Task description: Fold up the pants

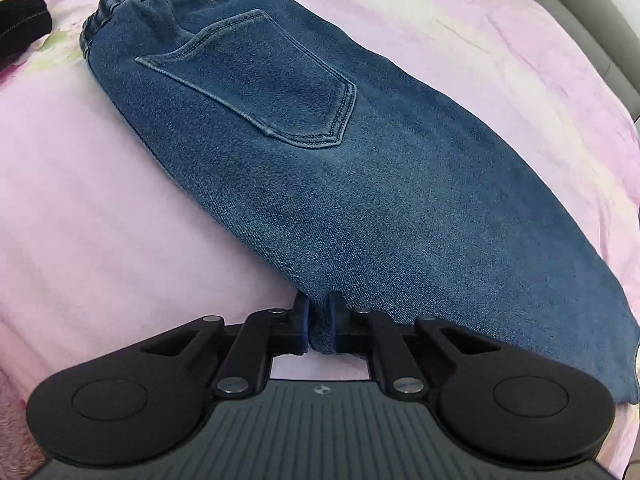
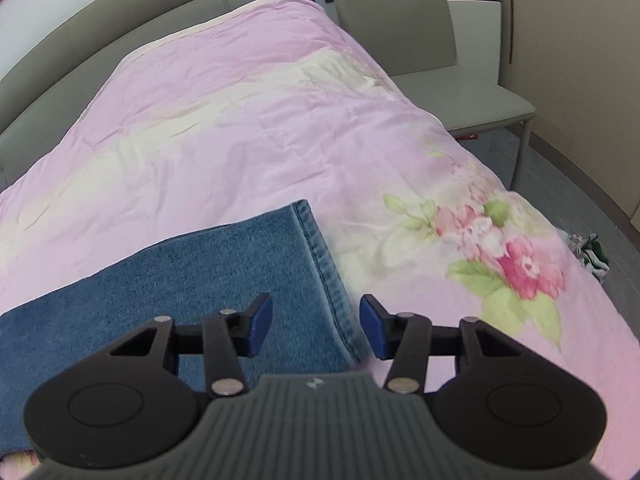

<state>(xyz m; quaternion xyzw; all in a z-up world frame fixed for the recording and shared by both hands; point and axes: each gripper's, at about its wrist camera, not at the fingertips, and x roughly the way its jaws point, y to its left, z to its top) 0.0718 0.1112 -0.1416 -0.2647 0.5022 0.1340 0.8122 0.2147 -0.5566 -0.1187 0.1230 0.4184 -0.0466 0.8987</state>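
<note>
Blue denim pants (image 1: 340, 168) lie flat on a pink bedspread (image 1: 100, 208), folded lengthwise, back pocket up and the elastic waistband at the far end. My left gripper (image 1: 319, 320) is shut on the near edge of the pants, a fold of denim pinched between its blue pads. In the right wrist view the hem end of the pants (image 2: 200, 280) lies on the bedspread (image 2: 248, 128). My right gripper (image 2: 316, 326) stands open over the hem's stitched edge, which runs between the fingers; the pads are apart from the cloth.
A grey chair (image 2: 420, 52) stands beside the bed at the far right, and a grey headboard (image 2: 120, 36) runs along the back. A dark sleeve (image 1: 22, 24) shows at the far left. Some cloth (image 2: 592, 254) lies on the floor at the right.
</note>
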